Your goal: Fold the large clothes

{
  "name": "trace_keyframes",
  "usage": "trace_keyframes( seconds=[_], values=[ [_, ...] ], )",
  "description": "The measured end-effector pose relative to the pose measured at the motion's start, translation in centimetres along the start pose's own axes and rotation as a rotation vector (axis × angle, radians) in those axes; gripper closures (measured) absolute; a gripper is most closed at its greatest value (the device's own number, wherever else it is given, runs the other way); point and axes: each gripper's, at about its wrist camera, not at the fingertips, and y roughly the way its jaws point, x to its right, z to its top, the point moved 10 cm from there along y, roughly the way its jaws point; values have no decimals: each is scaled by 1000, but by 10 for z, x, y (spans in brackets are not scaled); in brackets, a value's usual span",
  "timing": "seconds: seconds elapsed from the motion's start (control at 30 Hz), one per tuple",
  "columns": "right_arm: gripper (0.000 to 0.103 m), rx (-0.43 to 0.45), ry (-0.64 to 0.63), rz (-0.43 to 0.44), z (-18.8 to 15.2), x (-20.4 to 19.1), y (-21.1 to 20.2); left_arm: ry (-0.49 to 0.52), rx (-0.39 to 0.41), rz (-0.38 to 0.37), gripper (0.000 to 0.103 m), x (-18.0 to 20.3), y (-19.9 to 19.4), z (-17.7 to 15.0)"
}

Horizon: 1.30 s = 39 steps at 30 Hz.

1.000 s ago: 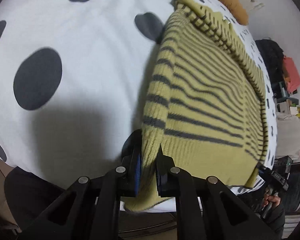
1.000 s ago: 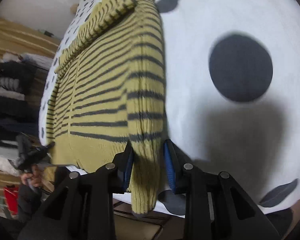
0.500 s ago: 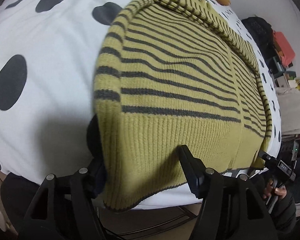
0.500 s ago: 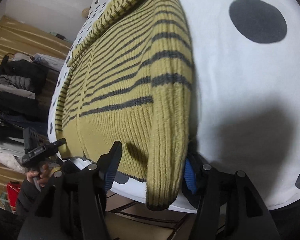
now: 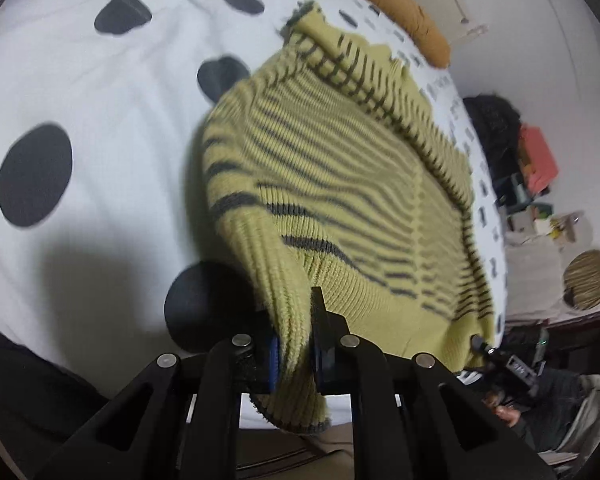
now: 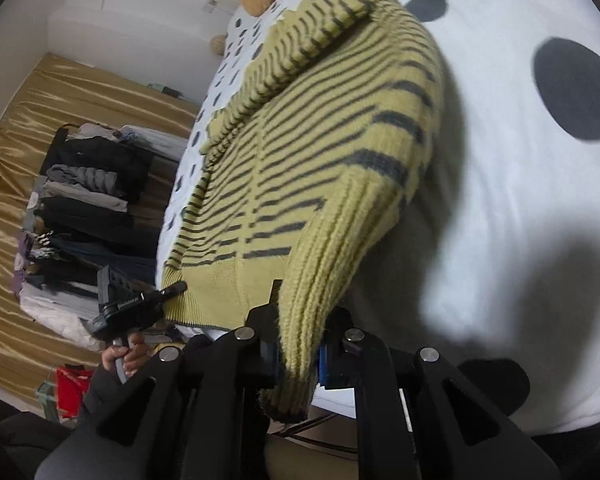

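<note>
White bedding with large black dots fills the frame. The yellow knitted sweater with dark stripes lies across centre and right. At bottom centre, the left gripper closes on the ribbed hem. The right gripper closes on the opposite hem corner.
</note>
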Motion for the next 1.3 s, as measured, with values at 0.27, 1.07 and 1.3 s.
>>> trace_keyframes(
  seconds=[0.27, 1.07, 1.3],
  values=[
    [90, 112, -51, 144, 86, -51, -14, 58, 100, -67, 93, 40, -30, 99],
    [88, 203, 125, -126, 364, 59, 58, -412, 0, -200, 90, 16, 158, 392],
    [28, 294, 115, -163, 369, 43, 8, -351, 88, -143, 56, 7, 106, 407]
  ],
)
